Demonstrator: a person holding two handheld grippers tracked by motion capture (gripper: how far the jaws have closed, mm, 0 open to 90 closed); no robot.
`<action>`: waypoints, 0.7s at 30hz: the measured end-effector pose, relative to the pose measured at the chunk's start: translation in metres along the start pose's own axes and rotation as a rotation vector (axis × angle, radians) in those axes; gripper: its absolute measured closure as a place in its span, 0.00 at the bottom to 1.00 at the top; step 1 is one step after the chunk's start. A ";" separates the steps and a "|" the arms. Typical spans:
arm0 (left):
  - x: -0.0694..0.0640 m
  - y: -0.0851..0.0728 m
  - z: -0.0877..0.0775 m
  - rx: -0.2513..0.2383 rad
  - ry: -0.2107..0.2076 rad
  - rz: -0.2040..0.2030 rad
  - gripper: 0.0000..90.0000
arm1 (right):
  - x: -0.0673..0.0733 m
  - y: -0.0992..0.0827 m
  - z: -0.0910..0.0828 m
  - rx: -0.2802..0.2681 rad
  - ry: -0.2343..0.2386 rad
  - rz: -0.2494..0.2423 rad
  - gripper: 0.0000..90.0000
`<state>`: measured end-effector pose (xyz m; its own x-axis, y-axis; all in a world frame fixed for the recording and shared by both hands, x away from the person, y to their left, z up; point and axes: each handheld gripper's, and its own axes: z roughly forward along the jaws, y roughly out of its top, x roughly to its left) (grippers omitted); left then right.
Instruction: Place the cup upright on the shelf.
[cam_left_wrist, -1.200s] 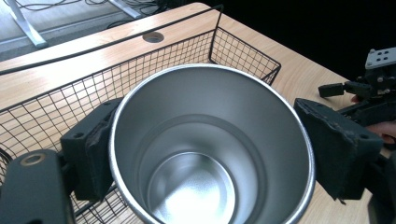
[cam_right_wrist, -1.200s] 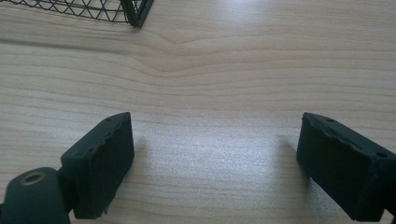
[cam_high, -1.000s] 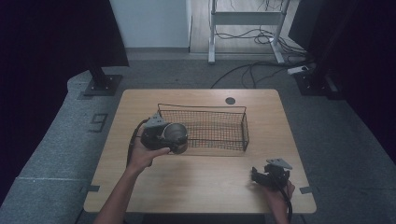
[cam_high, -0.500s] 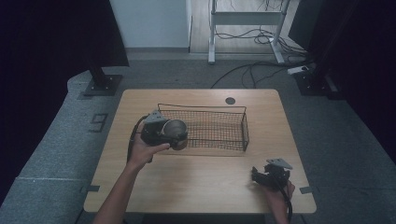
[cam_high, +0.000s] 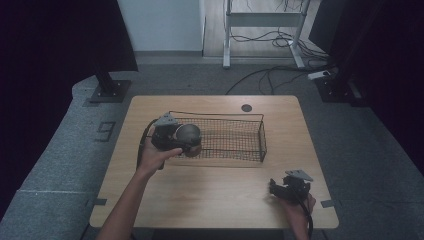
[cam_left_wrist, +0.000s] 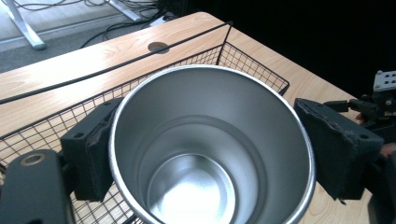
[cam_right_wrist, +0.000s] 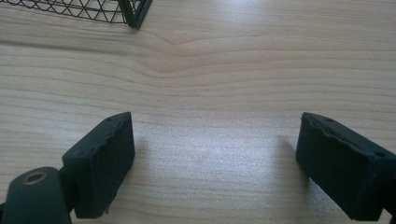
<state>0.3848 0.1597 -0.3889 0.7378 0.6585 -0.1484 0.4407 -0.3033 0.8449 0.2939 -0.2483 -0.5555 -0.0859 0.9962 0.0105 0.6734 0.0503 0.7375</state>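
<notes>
High view shows the left gripper carrying a steel cup at the left end of the wire basket, which stands on the desk. The cup looks raised above the basket's near left corner rather than set inside it, though whether its base is over the mesh floor or just outside the rim cannot be told from this angle. Left gripper view looks straight down into the cup: its fingers pinch the rim from either side, one pad pressed against the left wall and the other close on the right wall, and the polished inside holds nothing at all. Beneath and beyond the cup the basket's mesh is visible, and nothing lies in it there; the high view likewise shows nothing resting in the rest of the basket. So, as a judgement, the pickup is done and the carry is nearly over, while lowering the cup into the basket and letting go remain. Near the desk's front right corner, well apart from the basket, the right gripper sits in the person's hand; right gripper view shows its fingers spread wide over bare wood, holding nothing.
</notes>
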 end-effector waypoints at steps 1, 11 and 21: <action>0.000 0.001 0.000 -0.001 -0.003 0.000 0.16 | 0.000 0.000 0.000 0.000 0.000 0.000 0.13; 0.005 0.010 0.005 -0.001 0.002 0.002 0.16 | 0.000 0.000 0.000 0.000 0.000 0.000 0.13; 0.013 0.014 0.010 -0.001 0.005 -0.020 0.16 | 0.000 0.000 0.000 0.000 0.000 -0.001 0.13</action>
<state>0.4061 0.1569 -0.3842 0.7267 0.6675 -0.1626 0.4547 -0.2899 0.8422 0.2939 -0.2484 -0.5555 -0.0867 0.9962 0.0101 0.6733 0.0511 0.7376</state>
